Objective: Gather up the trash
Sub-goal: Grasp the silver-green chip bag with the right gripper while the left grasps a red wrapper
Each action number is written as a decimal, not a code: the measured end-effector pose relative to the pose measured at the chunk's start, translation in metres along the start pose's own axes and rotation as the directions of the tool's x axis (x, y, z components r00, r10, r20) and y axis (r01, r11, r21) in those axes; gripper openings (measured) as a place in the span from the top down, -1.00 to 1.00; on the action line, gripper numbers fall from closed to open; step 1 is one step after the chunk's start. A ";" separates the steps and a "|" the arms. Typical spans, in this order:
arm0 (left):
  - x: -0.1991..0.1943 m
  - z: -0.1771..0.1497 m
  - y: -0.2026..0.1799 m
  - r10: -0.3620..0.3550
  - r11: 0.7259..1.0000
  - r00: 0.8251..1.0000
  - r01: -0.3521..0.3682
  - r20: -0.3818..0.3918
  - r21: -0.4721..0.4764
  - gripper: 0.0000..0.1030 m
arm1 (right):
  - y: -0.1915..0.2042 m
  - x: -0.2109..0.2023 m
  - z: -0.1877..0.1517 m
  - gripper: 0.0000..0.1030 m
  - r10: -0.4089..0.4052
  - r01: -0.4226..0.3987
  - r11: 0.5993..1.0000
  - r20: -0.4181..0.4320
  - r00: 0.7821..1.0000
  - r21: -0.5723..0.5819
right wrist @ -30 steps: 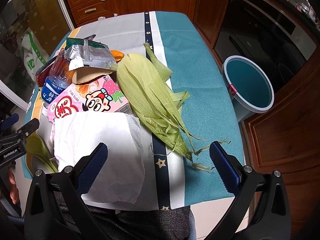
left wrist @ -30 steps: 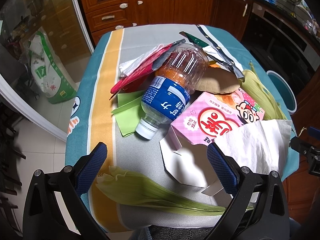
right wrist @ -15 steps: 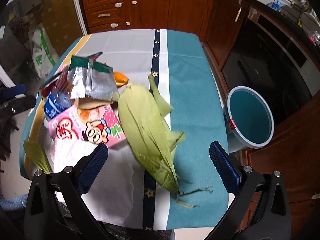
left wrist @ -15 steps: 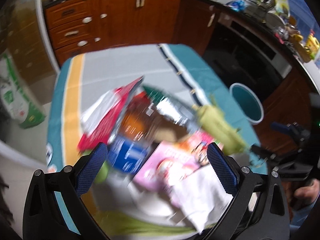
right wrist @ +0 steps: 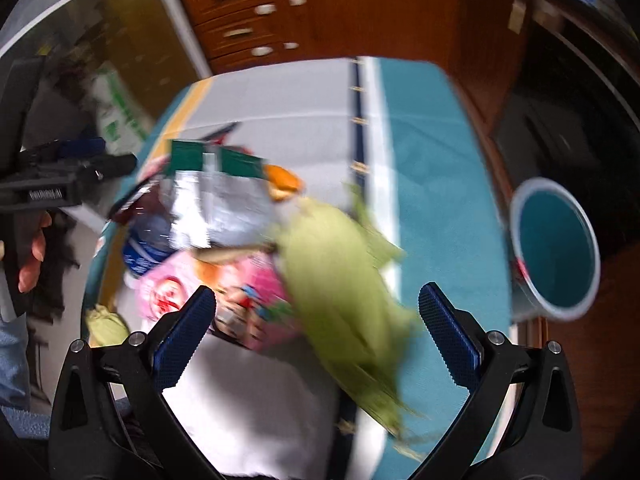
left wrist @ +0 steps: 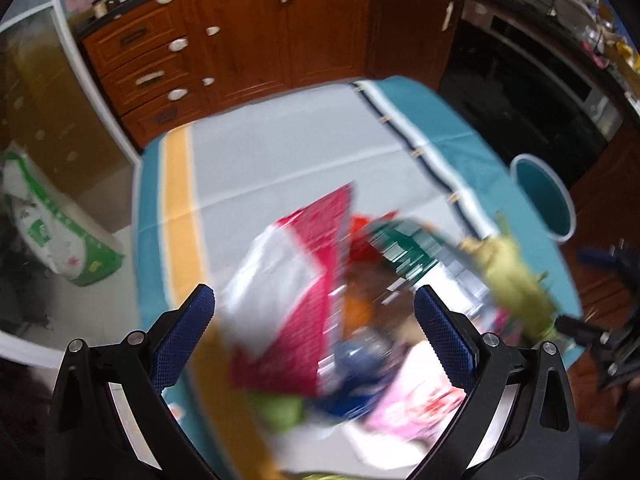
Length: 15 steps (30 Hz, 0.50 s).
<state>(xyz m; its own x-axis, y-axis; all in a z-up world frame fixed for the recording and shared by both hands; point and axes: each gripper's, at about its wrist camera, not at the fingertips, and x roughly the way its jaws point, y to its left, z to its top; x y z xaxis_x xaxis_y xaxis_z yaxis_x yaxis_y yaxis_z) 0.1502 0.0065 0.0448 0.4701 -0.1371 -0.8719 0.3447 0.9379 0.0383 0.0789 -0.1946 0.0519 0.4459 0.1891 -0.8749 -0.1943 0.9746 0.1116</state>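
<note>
A pile of trash lies on the table; both views are motion-blurred. In the left wrist view my left gripper (left wrist: pixel 316 328) is open and empty above a red and white wrapper (left wrist: pixel 304 280), with a blue-labelled bottle (left wrist: pixel 356 372) and a pink box (left wrist: pixel 404 404) below it. In the right wrist view my right gripper (right wrist: pixel 318 330) is open and empty above green corn husks (right wrist: pixel 344 292), the pink box (right wrist: pixel 240 280), a silver and green snack bag (right wrist: pixel 216 200) and a white tissue (right wrist: pixel 256 404). A teal trash bin (right wrist: pixel 556 252) stands on the floor at the right, also in the left wrist view (left wrist: pixel 544 200).
The table has a grey, teal and yellow striped cloth (left wrist: pixel 280 152). Wooden kitchen cabinets (left wrist: pixel 240 40) stand behind it. A green and white bag (left wrist: pixel 52 232) sits on the floor at the left. The left gripper shows at the left of the right wrist view (right wrist: pixel 60 184).
Both grippers have risen and tilted toward the far side of the table, so more of the cabinets and bin shows. Both stay open and empty.
</note>
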 end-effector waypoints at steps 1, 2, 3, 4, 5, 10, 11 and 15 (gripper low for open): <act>0.001 -0.009 0.008 0.013 1.000 1.000 -0.013 -0.013 -0.002 -0.93 | 0.013 0.007 0.006 -0.90 0.008 -0.008 0.999 -0.004 1.000 -0.042; 0.002 -0.018 0.015 0.012 1.000 1.000 -0.012 -0.029 -0.009 -0.93 | 0.025 0.015 0.012 -0.90 0.003 -0.003 0.996 -0.005 1.000 -0.085; 0.003 -0.026 0.022 0.006 1.000 0.999 -0.007 -0.043 -0.017 -0.93 | 0.033 0.020 0.016 -0.90 -0.004 0.003 0.994 -0.007 1.000 -0.111; 0.003 -0.032 0.027 0.000 1.000 0.999 -0.001 -0.052 -0.020 -0.93 | 0.044 0.028 0.022 -0.90 -0.010 0.008 0.990 -0.013 1.000 -0.141; 0.003 -0.038 0.029 -0.005 1.000 0.998 0.004 -0.056 -0.020 -0.93 | 0.049 0.033 0.025 -0.90 -0.014 0.012 0.988 -0.016 1.000 -0.154; 0.001 -0.061 0.033 -0.010 1.000 0.999 0.011 -0.053 0.024 -0.93 | 0.066 0.063 0.041 -0.16 -0.053 0.036 0.983 -0.089 0.995 -0.182; 0.003 -0.063 0.034 -0.003 0.999 0.999 0.004 -0.051 0.032 -0.93 | 0.067 0.065 0.042 -0.13 -0.062 0.044 0.983 -0.094 0.994 -0.180; 0.013 -0.068 0.042 -0.012 0.999 0.999 0.013 -0.051 0.030 -0.93 | 0.064 0.061 0.043 0.49 -0.123 0.112 0.978 -0.053 0.991 -0.177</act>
<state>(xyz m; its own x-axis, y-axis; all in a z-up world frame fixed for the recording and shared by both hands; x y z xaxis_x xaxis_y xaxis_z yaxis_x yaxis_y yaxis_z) 0.1152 0.0658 0.0015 0.4239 -0.1318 -0.8961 0.3756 0.9259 0.0415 0.1313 -0.1152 0.0260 0.4199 0.0611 -0.9055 -0.2943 0.9530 -0.0722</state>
